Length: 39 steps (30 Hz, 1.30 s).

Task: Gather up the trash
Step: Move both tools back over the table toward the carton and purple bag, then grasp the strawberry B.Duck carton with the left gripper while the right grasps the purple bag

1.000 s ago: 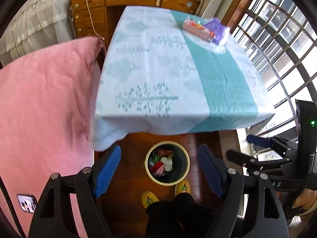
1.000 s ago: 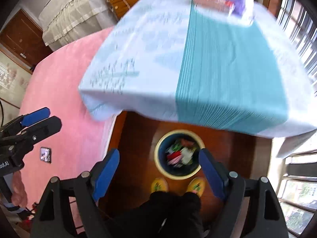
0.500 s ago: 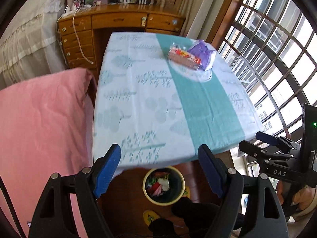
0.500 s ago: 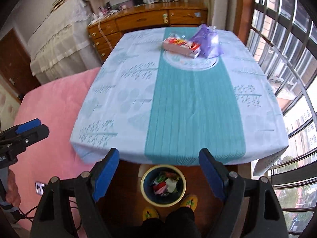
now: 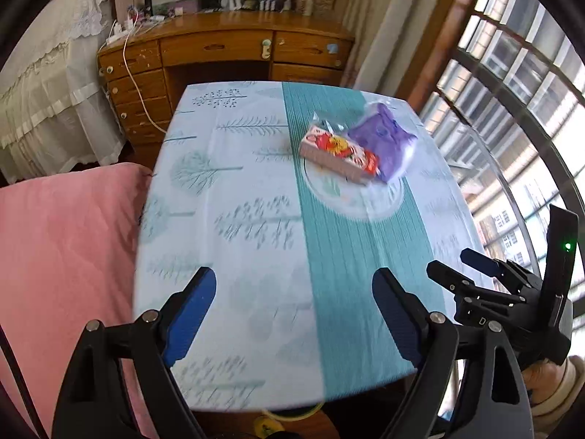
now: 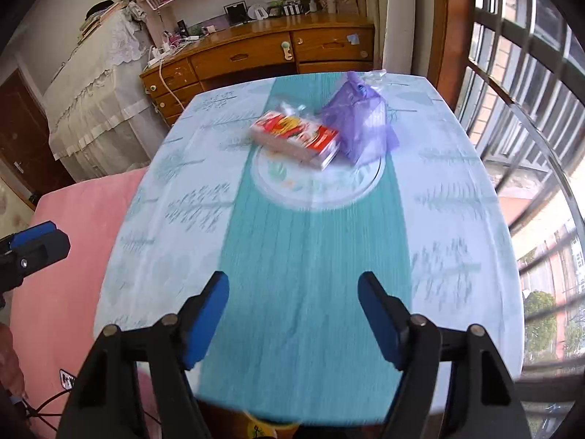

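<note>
Best reached over the table (image 6: 457, 263) with both grippers, left (image 5: 294, 312) and right (image 6: 293, 314), fingers apart and empty, toward the red packet (image 6: 296, 138) beside the purple bag (image 6: 360, 128).

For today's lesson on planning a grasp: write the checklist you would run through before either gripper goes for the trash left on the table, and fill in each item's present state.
1. Left gripper open and holding nothing: ok.
2. Right gripper open and holding nothing: ok.
3. Red snack packet in view on the tablecloth: ok.
4. Purple plastic bag free of the packet: not ok, it lies against it.
5. Path across the cloth to both items unobstructed: ok.
6. Trash bin ready to receive: cannot tell, only a sliver of its yellow rim shows under the table edge.
</note>
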Tool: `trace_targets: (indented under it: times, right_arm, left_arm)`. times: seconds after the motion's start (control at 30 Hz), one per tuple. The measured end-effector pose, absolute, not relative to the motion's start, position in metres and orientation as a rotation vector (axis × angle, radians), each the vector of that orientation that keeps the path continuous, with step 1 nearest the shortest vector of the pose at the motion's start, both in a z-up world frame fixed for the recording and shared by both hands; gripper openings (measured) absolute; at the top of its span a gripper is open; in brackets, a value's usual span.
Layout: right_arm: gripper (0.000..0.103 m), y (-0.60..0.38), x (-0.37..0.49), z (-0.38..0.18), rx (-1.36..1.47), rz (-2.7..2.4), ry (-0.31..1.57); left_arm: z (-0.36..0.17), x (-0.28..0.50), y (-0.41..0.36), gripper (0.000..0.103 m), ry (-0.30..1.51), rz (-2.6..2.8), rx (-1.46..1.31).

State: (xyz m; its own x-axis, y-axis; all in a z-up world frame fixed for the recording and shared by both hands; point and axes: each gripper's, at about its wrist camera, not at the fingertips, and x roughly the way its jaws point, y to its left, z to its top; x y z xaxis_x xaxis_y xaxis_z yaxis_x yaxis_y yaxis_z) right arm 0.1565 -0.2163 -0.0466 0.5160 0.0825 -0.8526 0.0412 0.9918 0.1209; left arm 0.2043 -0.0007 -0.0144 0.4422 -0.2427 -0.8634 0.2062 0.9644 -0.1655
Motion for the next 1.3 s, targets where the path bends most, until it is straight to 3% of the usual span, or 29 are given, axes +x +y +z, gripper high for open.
trace_targets:
  times: [0.37,0.67,0.73,0.77,1.3]
  right_arm:
    - [0.074,-0.325,0.318,-0.063,0.22,0.081,1.105]
    - [0.074,-0.337,0.38,-0.108,0.222,0.099,1.151]
    - [0.055,-0.341,0.378,-0.118,0.249,0.132,1.17]
    - [0.036,-0.344,0.377,-0.122,0.262,0.15,1.176]
    - [0.024,-0.36,0.359,-0.132,0.319,0.238,1.187]
  left_arm:
    - [-0.063,0.367,-0.117,0.086,1.247,-0.128,-0.143]
    - [-0.117,0.431,-0.155,0.086,1.374,-0.025,-0.195]
    - [-0.128,0.438,-0.159,0.086,1.4,-0.005,-0.209]
    - [-0.131,0.44,-0.161,0.086,1.41,0.005,-0.213]
    - [-0.184,0.437,-0.165,0.086,1.518,0.146,-0.306]
